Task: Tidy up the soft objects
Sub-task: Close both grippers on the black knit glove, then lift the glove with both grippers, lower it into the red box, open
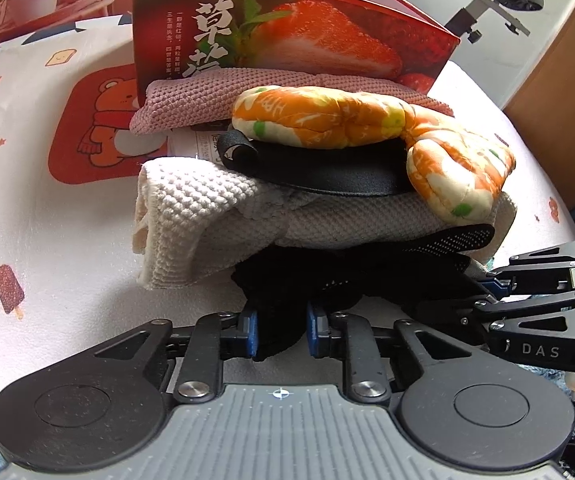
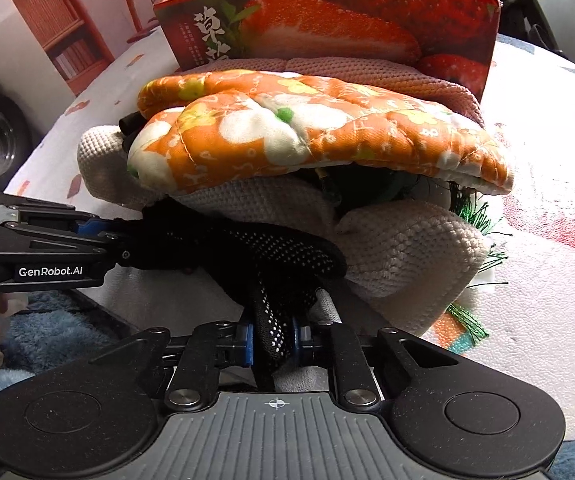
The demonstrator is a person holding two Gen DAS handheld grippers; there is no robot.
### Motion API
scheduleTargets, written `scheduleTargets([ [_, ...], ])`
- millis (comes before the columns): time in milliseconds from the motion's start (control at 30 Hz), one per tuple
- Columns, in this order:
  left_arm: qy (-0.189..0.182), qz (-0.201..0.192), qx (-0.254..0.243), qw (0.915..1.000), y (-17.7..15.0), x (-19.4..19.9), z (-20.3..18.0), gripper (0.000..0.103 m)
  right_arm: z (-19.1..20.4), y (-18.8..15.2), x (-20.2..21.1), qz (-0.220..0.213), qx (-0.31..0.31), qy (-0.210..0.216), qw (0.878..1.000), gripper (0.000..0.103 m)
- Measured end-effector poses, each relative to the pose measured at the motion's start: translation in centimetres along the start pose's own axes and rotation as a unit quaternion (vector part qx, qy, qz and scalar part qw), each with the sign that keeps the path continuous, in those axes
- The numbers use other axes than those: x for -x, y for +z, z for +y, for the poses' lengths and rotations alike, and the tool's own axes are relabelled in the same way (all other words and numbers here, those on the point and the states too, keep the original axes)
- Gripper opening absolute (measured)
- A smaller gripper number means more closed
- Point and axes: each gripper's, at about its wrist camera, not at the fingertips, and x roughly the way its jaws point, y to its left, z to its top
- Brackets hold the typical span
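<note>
Pile of soft items sits on a white printed tablecloth with cartoon bears and ice lollies (image 1: pixel 47 208), directly in front of an open red cardboard box printed with strawberries (image 1: pixel 287 36).

Stack order, top to bottom: orange-and-white floral quilted oven mitt (image 2: pixel 307 140); flat black fabric strap piece (image 1: pixel 319 168); cream waffle-knit cloth (image 1: pixel 191 216); black knit glove with white grip dots (image 2: pixel 279 256) at the bottom front edge. A pink knit cloth (image 1: pixel 191 96) lies behind the pile, against the box wall. Green tassel threads (image 2: pixel 471 212) poke out at the right side under the mitt (what they belong to I cannot tell).

Left gripper (image 1: pixel 281 330): blue pads drawn in on a fold of the black glove, fabric bunched between them. Pinching.

Right gripper (image 2: pixel 273 338): jaws pressed together on a dotted finger of the same glove, which runs straight up between the pads.

Both grippers hold the glove at the near edge of the table, one at each end. The glove lies partly under the cream cloth.
</note>
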Motion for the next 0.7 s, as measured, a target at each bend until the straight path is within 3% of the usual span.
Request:
scheduleTargets([
  [267,0.016,-0.050,-0.032,0.9981,-0.2,3.3,-1.5,0.016,0.5,0.0,2.8,-0.036,0.016,0.015,0.999,0.014],
  [433,0.014,-0.086,-0.026,0.9958,0.0,6.4,-1.6,0.015,1.4,0.2,5.6,-0.080,0.038,0.032,0.996,0.014],
  [700,0.017,-0.165,-0.038,0.9854,0.8,12.0,-2.5,0.015,2.4,1.2,10.3,-0.155,0.062,0.054,0.985,0.014],
])
